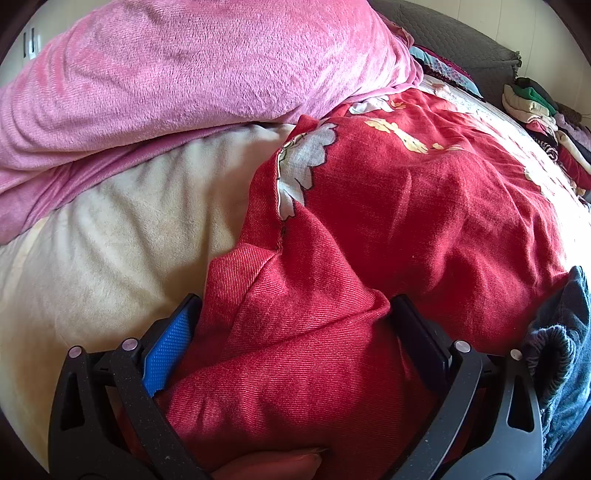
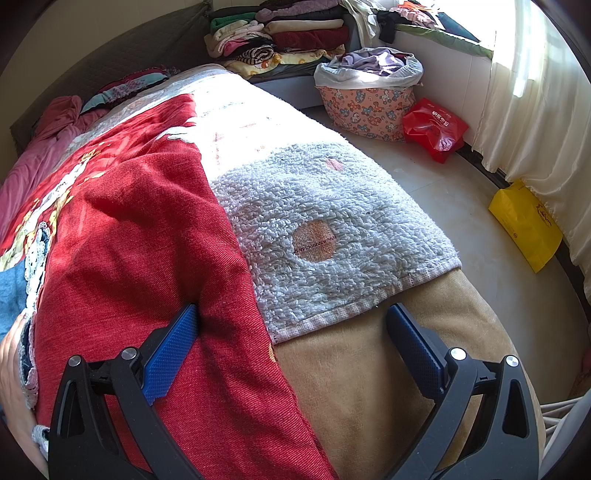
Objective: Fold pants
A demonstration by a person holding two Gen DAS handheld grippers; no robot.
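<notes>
1. Pink fleece blanket (image 1: 192,74) lies heaped left of the red cloth (image 1: 424,206), with a cream sheet (image 1: 110,240) spread below it.
2. Red cloth with pale flowers covers the middle of the bed; in the left wrist view a raised fold of it sits between the spread fingers of the left gripper (image 1: 291,332).
3. Dark blue-grey pants (image 1: 561,332), with a gathered elastic edge, lie bunched just right of the red cloth's fold, beside the left gripper's right finger.
4. In the right wrist view, the right gripper (image 2: 291,339) hovers with fingers wide apart; its left finger touches the red cloth (image 2: 129,240), and its right finger is over a tan blanket (image 2: 369,387).
5. White towel (image 2: 332,240) with an orange dot lies right of the red cloth, overlapping the tan blanket.
6. Folded clothes (image 2: 288,33) are stacked beyond the red cloth.
7. Right of the bed, on the pale floor (image 2: 443,192), stand a printed basket (image 2: 365,103), a red bag (image 2: 436,129) and a yellow bag (image 2: 524,225), beneath a cream curtain (image 2: 524,92).
</notes>
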